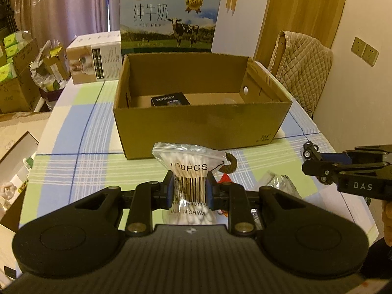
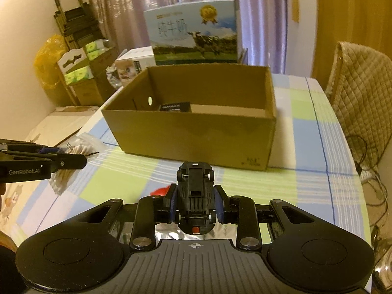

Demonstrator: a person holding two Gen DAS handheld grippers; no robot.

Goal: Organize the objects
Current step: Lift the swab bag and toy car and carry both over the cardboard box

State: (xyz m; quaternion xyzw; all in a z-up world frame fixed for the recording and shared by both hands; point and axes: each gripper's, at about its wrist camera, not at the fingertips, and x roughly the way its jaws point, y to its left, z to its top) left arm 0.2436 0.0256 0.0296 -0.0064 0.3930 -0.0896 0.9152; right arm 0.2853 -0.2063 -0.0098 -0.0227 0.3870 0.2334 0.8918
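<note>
— Risk sat mostly with the left gripper point(image 1: 188, 188): its blue-padded fingers point(image 1: 168, 189) pinched the clear plastic zip bag of white cotton swabs point(image 1: 187, 171) across the middle, over the barcode, and the bag bulged above and below the pinch. Film like that could have slid out on the way over the near wall of the open brown cardboard box point(image 1: 203, 125).

— And the right side?

— The right gripper point(image 2: 196, 204) had its fingers pressed against the flanks of the small black toy car point(image 2: 195, 191), held underside up, nose toward the box. I judged that hold firmer, though the wheels could have let it roll or twist loose.

— Anything else?

— Both loads hung above the checked blue-and-green tablecloth on the table point(image 1: 80, 147), short of the box. The two grippers were close side by side, so going in together could have knocked them. A small black carton point(image 1: 170, 99) already lay inside; a drop onto it might have bounced.
</note>
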